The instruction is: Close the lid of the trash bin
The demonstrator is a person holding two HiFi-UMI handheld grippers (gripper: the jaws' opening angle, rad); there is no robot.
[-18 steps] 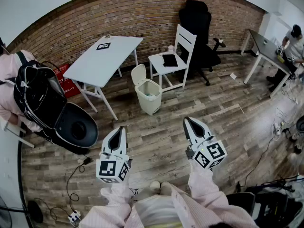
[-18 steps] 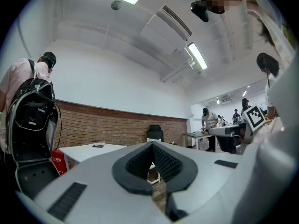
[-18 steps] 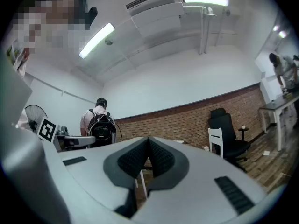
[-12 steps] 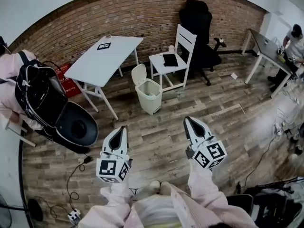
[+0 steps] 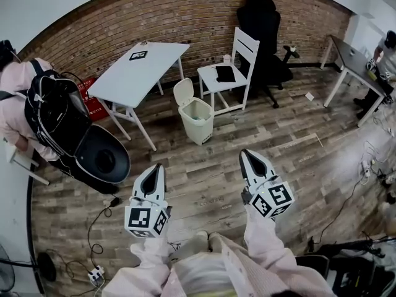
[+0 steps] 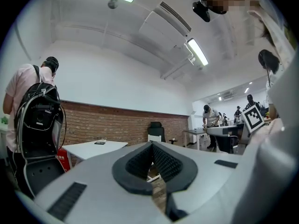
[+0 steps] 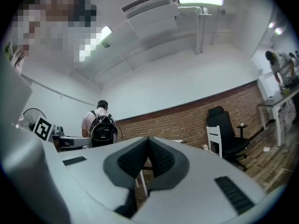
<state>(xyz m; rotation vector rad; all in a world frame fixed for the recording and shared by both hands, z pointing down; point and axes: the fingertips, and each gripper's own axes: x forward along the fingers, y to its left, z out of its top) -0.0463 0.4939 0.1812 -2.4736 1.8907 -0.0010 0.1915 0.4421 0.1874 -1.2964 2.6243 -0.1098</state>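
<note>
A: Quick one, where's the trash bin [image 5: 199,124]?
B: Dead ahead on the wood floor [image 5: 291,147], tucked betw. the white worktop [image 5: 133,79] and the white chair [image 5: 249,44]. Cream plastic, lid [image 5: 182,93] standing upright at the back-left rim. Mouth wide open, sthg pale inside, can't tell what.
A: Tools?
B: Left tool [image 5: 158,168] and right tool [image 5: 247,156] both out front, roughly level, aimed at the bin but well short of it. Nothing touching.
A: Jaws?
B: Both pinched together, pads meeting at the tips, nothing betw. them. Each tool's own view backs that up: only the room shows beyond the pads. Empty, both.
A: So which step?
B: I'd call it the approach, very start. Lid not yet touched, so basically the whole task is left to do.
A: Next move needs?
B: Walk in closer first, imo. Then one tool, prob. the left since the lid sits that side, goes up behind the lid's top edge and nudges it fwd and down onto the rim. Closed jaws work fine as a pusher, no grip needed.
A: Risks?
B: Bin looks light, may skid or tip if the push goes sideways, so follow the hinge swing. Chair leg close on one side, worktop leg on the other, a tight-ish lane. Person [image 5: 18,82] w/ a black backpack [image 5: 52,119] off left, well apart, no issue.
</note>
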